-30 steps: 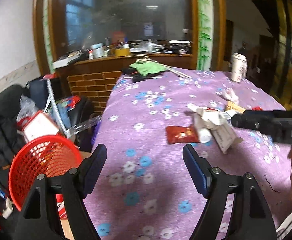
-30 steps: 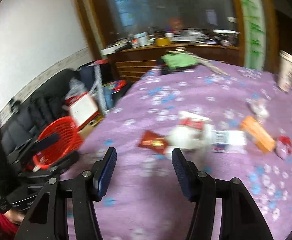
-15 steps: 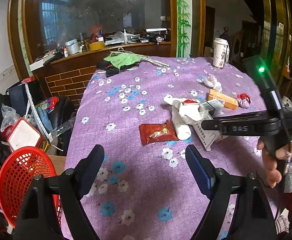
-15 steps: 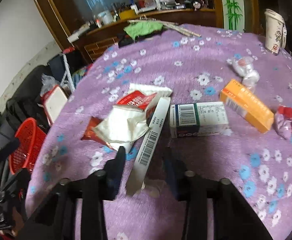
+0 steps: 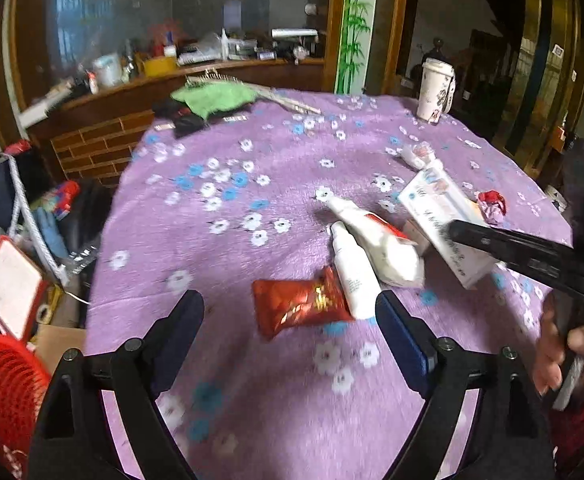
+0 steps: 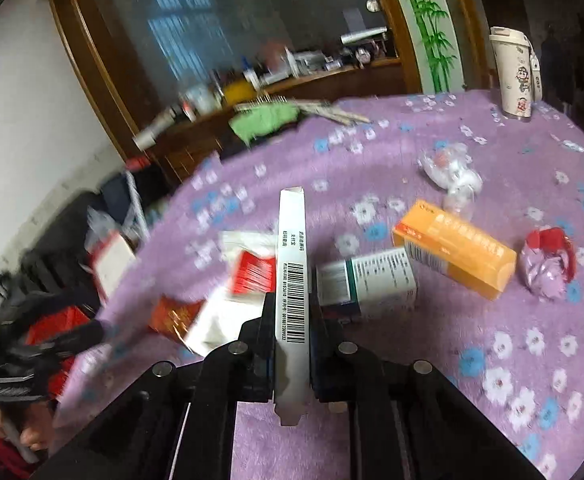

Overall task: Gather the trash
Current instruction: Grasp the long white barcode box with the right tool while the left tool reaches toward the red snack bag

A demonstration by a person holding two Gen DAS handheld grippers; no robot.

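Observation:
My right gripper [image 6: 292, 312] is shut on a flat white box with a barcode [image 6: 292, 264] and holds it above the purple flowered tablecloth [image 6: 452, 340]; the box also shows in the left wrist view [image 5: 444, 220]. My left gripper [image 5: 287, 312] is open and empty, just short of a red snack packet [image 5: 300, 306] and a white tube [image 5: 354, 272]. A white crumpled wrapper [image 5: 384, 248] lies beside the tube. On the table lie an orange box [image 6: 456, 256], a white and green box [image 6: 368, 284] and a red and purple wrapper [image 6: 548, 268].
A red mesh basket [image 5: 3, 396] stands on the floor at the left below the table edge. A white cup [image 6: 514, 76] stands at the far right of the table. A green cloth [image 5: 211, 98] and a clear crumpled wrapper [image 6: 452, 176] lie farther back.
My right gripper has closed on the flat white box and lifted it off the table. My left gripper has moved closer to the red packet and tube.

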